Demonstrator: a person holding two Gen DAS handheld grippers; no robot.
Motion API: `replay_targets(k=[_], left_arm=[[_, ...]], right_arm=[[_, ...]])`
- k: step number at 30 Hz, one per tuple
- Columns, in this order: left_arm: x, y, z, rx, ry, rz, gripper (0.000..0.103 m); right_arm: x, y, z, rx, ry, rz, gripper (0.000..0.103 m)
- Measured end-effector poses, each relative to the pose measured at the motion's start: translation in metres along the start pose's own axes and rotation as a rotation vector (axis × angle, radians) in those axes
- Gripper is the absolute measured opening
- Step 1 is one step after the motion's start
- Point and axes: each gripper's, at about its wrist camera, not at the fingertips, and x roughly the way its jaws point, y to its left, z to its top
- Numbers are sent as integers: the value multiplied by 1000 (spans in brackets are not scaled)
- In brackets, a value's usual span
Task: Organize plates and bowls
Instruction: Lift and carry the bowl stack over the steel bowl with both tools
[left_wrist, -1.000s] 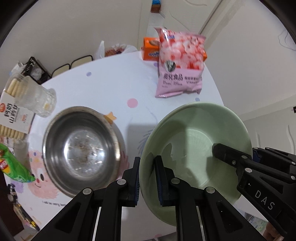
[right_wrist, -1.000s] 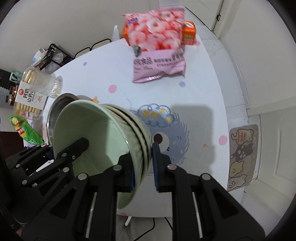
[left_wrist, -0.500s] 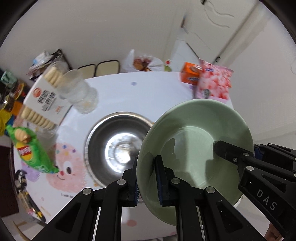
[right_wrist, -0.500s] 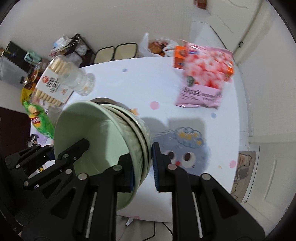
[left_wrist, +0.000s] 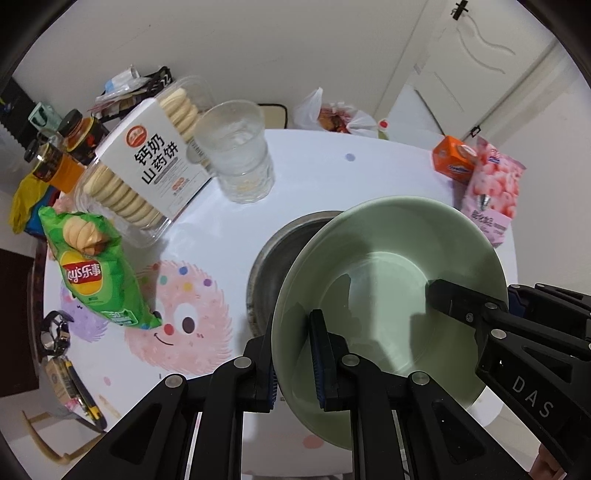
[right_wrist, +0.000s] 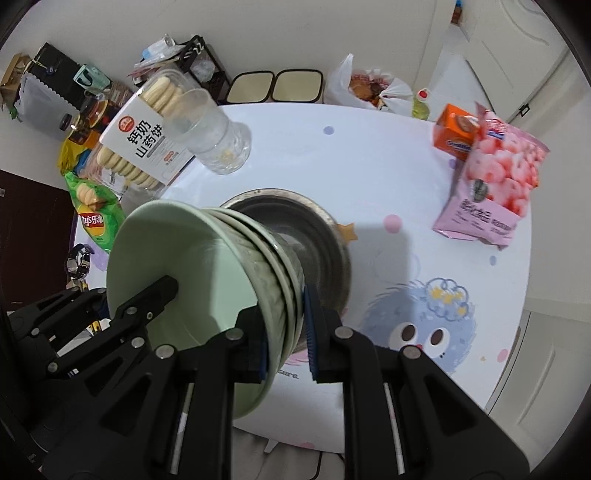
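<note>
The stack of green bowls (right_wrist: 207, 280) is nested and held in the air, tilted, just over the steel basin (right_wrist: 321, 236); the left gripper (left_wrist: 291, 363) pinches the rim on one side, the right gripper (right_wrist: 284, 332) clamps the rims opposite; so nesting seems done, and lowering the stack into the basin, beside the glass cup (left_wrist: 240, 162), is left

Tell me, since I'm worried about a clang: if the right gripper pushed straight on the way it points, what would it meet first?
Probably the steel bowl. The right gripper is clamped on the rim of the green bowls, and the steel one lies right beyond its fingertips on the table. How far below is unclear.
</note>
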Motion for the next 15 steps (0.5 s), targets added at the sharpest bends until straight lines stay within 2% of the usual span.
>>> replay_targets(k=[15], left_arm=[[43, 6, 3, 29, 76, -16, 14]], right_arm=[[40, -8, 1, 49, 81, -7, 18]])
